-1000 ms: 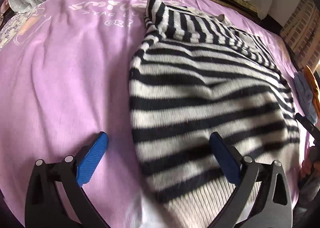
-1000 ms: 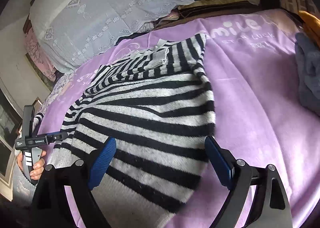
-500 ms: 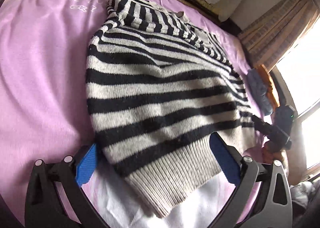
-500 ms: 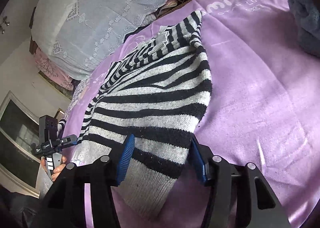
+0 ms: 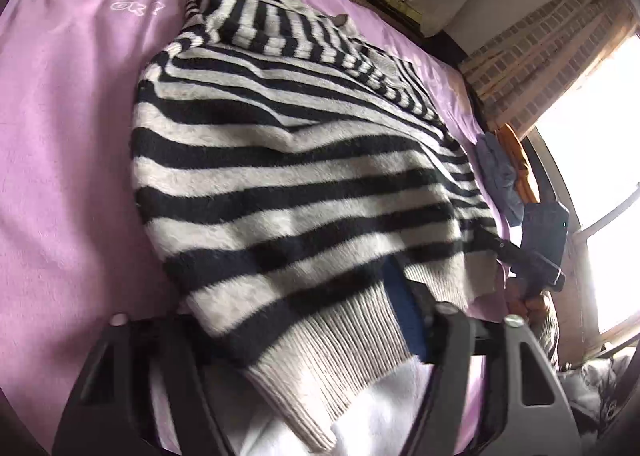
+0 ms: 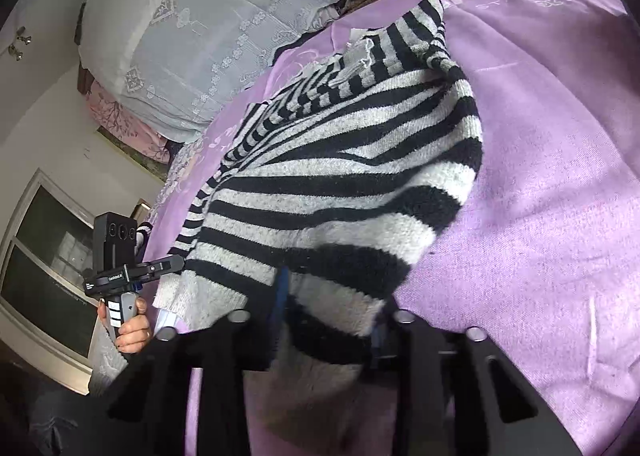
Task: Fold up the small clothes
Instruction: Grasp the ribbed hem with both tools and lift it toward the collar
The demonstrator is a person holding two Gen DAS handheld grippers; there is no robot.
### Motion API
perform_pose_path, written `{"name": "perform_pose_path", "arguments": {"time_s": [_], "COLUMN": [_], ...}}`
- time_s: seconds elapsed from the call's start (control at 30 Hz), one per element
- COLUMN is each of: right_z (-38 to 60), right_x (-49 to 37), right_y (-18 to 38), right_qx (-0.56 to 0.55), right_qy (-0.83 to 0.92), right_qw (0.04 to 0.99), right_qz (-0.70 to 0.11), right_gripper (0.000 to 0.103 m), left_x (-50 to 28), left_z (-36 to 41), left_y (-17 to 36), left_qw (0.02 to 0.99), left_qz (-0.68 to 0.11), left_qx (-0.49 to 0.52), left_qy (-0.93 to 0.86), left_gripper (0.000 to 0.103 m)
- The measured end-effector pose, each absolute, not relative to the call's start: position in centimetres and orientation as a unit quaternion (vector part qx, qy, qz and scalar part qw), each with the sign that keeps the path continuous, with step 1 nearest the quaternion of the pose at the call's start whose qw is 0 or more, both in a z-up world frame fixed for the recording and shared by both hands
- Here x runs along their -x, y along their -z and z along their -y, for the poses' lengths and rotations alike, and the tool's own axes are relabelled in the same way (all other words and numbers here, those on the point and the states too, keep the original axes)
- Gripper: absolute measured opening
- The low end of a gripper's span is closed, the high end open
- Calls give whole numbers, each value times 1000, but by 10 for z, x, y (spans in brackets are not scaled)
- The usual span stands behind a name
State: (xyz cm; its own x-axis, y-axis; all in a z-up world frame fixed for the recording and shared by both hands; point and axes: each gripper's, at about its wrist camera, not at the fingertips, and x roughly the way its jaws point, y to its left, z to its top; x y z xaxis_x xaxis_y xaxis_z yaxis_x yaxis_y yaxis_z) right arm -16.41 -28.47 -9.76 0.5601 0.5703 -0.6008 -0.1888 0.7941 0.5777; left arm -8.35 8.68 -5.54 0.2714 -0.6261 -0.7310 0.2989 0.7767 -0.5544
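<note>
Striped sweater (image 5: 288,160) lies on purple bedspread (image 5: 60,136), hem end lifted. Left gripper (image 5: 304,336) and right gripper (image 6: 320,308) each clamp a hem corner. Fold step starting; next, carry hem evenly toward collar.

The ribbed hem of a black-and-grey striped sweater (image 6: 340,184) is pinched between the closed blue-padded fingers of the right tongs (image 6: 324,320), and that corner is raised off the purple bed cover (image 6: 552,196). The rest of the sweater is spread toward the pale lace-covered pillows (image 6: 208,28). At the left edge, the left tongs (image 6: 120,276) are gripped in a hand (image 6: 130,332) beside the hem's other corner; their jaws cannot be made out.
</note>
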Motion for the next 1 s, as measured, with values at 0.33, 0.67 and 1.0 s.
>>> {"name": "perform_pose_path", "arguments": {"time_s": [0.33,0.67,1.0], "right_z": [286,298,313], "right_x": [170,127,64], "right_y": [64,22,9], "right_qx": [-225,-255,-288], "right_qy": [-251,-265,-254], "right_qw": [868,872,865], "right_qz": [-366,-324,-323], "right_gripper": [15,15,15], "left_x": [82,33,-15], "left_z": [-98,-87,-74], "left_y": [27,-13,-43], "left_qw": [804,841,863], "left_qz": [-490,-451,-422], "left_qx": [148,117,97], "left_qy": [303,275,260], "left_gripper": [10,10,10]}}
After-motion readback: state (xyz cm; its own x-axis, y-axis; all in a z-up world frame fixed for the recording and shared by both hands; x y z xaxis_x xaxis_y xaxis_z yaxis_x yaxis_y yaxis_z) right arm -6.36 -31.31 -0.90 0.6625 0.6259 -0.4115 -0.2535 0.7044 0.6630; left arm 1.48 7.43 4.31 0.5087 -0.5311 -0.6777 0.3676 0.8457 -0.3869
